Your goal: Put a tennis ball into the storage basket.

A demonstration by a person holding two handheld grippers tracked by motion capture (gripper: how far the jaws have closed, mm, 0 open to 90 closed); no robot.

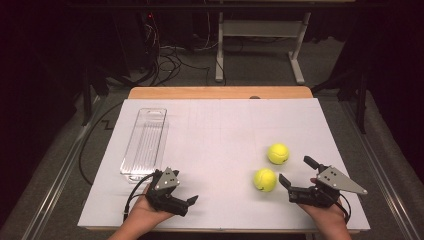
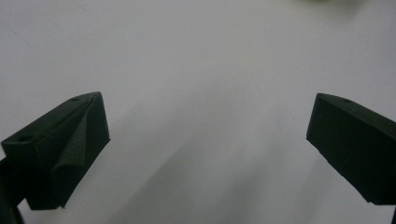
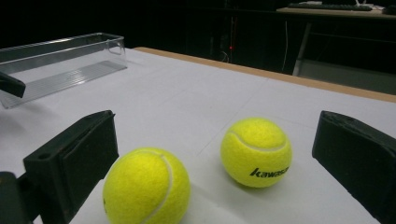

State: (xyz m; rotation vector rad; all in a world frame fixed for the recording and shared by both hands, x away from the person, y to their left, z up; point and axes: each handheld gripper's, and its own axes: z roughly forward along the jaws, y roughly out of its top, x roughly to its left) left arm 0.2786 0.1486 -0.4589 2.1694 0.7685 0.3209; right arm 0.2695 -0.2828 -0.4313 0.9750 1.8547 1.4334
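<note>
Two yellow tennis balls lie on the white table sheet (image 1: pixel 220 125), one nearer me (image 1: pixel 264 180) (image 3: pixel 147 186) and one farther right (image 1: pixel 278 153) (image 3: pixel 256 151). My right gripper (image 1: pixel 296 171) (image 3: pixel 217 121) stands open just right of them and points at them. The nearer ball sits close to one jaw and is not pressed. At the front left, my left gripper (image 1: pixel 182 189) (image 2: pixel 205 140) is held in a hand and is open wide over bare sheet, with nothing between its jaws.
A long clear plastic tray (image 1: pixel 145 142) (image 3: pixel 60 60) lies on the left side of the table, just beyond the left gripper. The wooden table edge (image 1: pixel 220 92) runs along the back. Cables and a desk frame (image 1: pixel 260 45) stand on the floor behind.
</note>
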